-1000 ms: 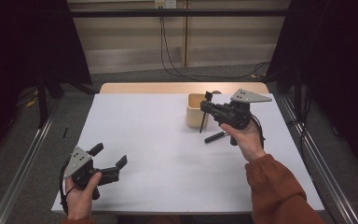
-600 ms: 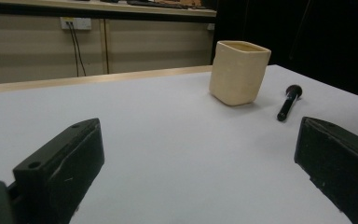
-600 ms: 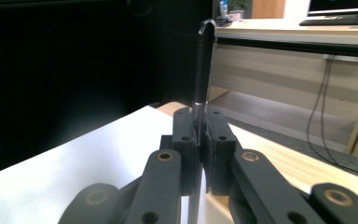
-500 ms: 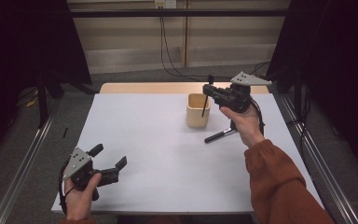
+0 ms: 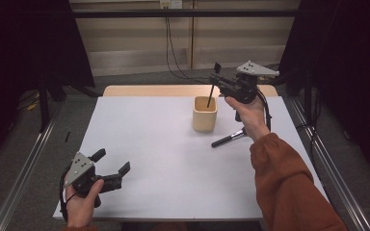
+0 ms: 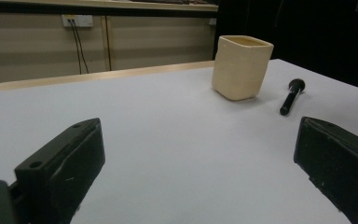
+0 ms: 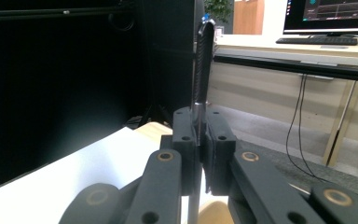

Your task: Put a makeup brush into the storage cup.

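Clearly the work in hand is loading tools into the beige cup (image 5: 204,113) that stands toward the far side of the white table (image 5: 144,144). The right gripper (image 5: 217,78) is clamped shut on a slim black brush (image 5: 211,91), held nearly upright above the cup, its lower tip just at or inside the rim as far as I can tell from above. In the right gripper view the jaws pinch the brush's thin metal stem (image 7: 197,122), with the dark head rising above them. A second black brush (image 5: 229,138) lies flat on the table, just beside the cup on its right, under the person's wrist.

The left gripper (image 5: 112,169) sits idle near the front left corner, jaws spread wide with nothing between them.

I'd judge the next move to be a straight lowering of the brush into the cup, then a release; the risk is letting go while the brush leans, which might tip it out.
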`<state>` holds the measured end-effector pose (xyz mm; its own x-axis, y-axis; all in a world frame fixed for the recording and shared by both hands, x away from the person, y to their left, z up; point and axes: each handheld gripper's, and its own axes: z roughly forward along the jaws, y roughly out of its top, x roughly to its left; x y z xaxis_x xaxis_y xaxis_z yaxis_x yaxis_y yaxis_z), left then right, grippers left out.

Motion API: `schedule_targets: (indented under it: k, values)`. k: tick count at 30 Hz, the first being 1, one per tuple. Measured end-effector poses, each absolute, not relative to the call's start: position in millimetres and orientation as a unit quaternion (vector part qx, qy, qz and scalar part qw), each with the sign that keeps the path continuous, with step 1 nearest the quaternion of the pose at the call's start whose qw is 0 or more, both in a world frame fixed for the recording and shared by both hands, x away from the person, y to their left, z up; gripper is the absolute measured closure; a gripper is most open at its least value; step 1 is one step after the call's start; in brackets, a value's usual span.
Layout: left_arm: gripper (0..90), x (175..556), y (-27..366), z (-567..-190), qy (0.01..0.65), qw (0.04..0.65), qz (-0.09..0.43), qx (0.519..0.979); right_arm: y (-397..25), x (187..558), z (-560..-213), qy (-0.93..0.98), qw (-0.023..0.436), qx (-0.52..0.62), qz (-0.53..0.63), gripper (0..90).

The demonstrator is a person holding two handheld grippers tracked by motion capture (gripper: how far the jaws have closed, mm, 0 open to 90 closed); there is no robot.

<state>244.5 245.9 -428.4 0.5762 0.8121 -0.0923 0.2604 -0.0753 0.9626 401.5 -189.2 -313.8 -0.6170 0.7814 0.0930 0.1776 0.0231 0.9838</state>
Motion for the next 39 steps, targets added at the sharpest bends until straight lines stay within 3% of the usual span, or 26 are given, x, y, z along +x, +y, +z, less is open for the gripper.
schedule_targets:
  k: [10, 39]
  values:
    - [1.9, 245, 246, -429, 0.388, 0.555, 0.247, 0.693, -183, 414, -313, 0.673, 0.281, 0.363, 0.580, 85.3]
    - [2.2, 245, 248, -426, 0.384, 0.553, 0.255, 0.694, -186, 430, -359, 0.683, 0.261, 0.397, 0.555, 85.4]
